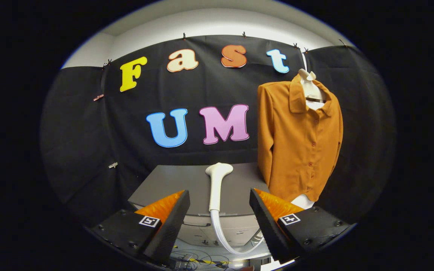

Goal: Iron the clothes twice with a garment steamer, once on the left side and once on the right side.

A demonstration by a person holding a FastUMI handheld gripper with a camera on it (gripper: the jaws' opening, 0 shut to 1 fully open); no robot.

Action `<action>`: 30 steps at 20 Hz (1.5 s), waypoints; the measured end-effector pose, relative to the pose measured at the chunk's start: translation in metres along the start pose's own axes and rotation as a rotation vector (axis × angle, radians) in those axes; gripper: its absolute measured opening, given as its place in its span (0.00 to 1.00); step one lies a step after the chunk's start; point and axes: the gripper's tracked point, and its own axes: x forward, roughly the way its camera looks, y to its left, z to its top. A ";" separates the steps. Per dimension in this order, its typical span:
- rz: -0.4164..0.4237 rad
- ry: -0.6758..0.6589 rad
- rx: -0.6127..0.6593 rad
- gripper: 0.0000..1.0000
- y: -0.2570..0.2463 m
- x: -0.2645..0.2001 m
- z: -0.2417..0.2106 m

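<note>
An orange button-up shirt [300, 139] hangs on a white mannequin torso [309, 87] to the right, beyond my fingers. The white garment steamer head [217, 184] lies on the grey table [164, 188], its nozzle pointing away and its white hose [224, 237] curling down over the table's front edge. My gripper [220, 201] is open, held back from the table, with the steamer handle lying ahead between the two fingers and touching neither.
Black cloth forms the booth's wall [89, 131] behind the table and shirt. Below the table's front edge lie loose cables [198, 259] on the floor. The grey table has drawer fronts [209, 229] facing me.
</note>
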 end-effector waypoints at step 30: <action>-0.071 0.243 -0.044 0.25 -0.002 0.171 -0.121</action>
